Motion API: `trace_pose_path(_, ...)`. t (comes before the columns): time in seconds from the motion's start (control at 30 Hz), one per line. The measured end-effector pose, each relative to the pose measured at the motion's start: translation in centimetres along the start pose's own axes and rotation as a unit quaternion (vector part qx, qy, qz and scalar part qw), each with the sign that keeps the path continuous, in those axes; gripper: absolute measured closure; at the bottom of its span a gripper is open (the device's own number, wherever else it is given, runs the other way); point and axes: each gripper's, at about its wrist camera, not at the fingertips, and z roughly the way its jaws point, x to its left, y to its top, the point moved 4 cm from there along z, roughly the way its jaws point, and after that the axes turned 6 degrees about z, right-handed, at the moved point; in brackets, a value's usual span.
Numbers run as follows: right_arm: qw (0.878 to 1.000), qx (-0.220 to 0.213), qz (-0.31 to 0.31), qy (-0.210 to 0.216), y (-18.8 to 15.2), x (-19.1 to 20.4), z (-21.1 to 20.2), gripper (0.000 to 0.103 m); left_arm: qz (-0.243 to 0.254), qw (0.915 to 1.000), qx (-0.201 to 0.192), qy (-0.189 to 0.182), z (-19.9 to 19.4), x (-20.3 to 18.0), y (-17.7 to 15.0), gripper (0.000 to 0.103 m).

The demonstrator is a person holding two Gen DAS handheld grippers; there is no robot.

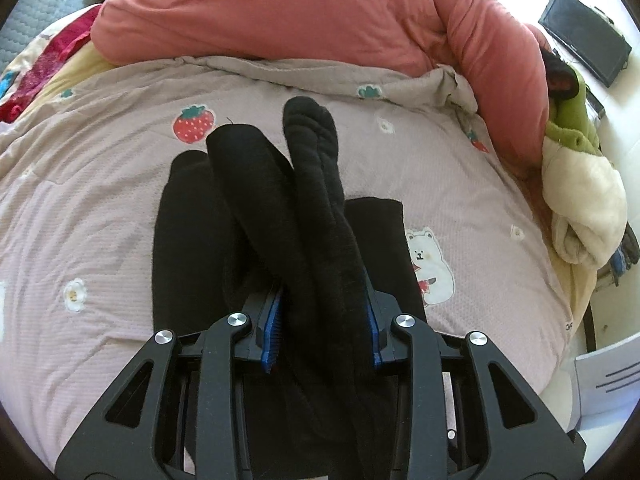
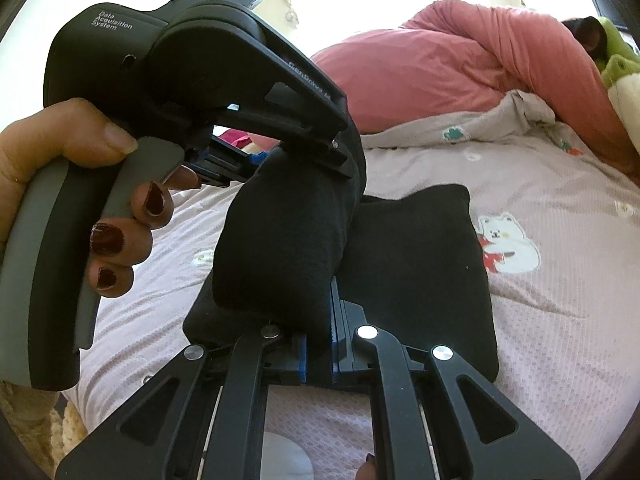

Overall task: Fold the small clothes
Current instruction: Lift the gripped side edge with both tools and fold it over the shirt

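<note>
A black garment (image 1: 188, 240) lies on the pink printed bedspread (image 1: 80, 208). In the left wrist view my left gripper (image 1: 322, 320) is shut on a thick black fold (image 1: 316, 184) that rises forward from its blue pads. In the right wrist view my right gripper (image 2: 318, 344) is shut on a bunched black fold (image 2: 280, 240) lifted above the flat part of the garment (image 2: 416, 272). The left gripper's body (image 2: 192, 80), held by a hand, grips the same fold from above left.
A large salmon duvet (image 1: 280, 12) is heaped at the back of the bed. Red cloth (image 1: 44, 68) lies at the far left. A green and cream plush (image 1: 576, 168) sits at the right edge. A dark monitor (image 1: 584, 36) stands beyond.
</note>
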Motion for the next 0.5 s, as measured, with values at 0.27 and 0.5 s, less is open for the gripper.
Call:
trace_pose_path(0.27,1.0,0.015,0.022,0.002,-0.7,-1.1,0.2,0.096,0.008,0.9999,0.014,-0.001,1.6,-1.1,-0.2,0.074)
trace_pose_path(0.5,0.999,0.021,0.041,0.002,-1.2,-1.6,0.2,0.095,0.018,0.9995,0.025,0.003,2.7,-1.9,-0.1,0.071)
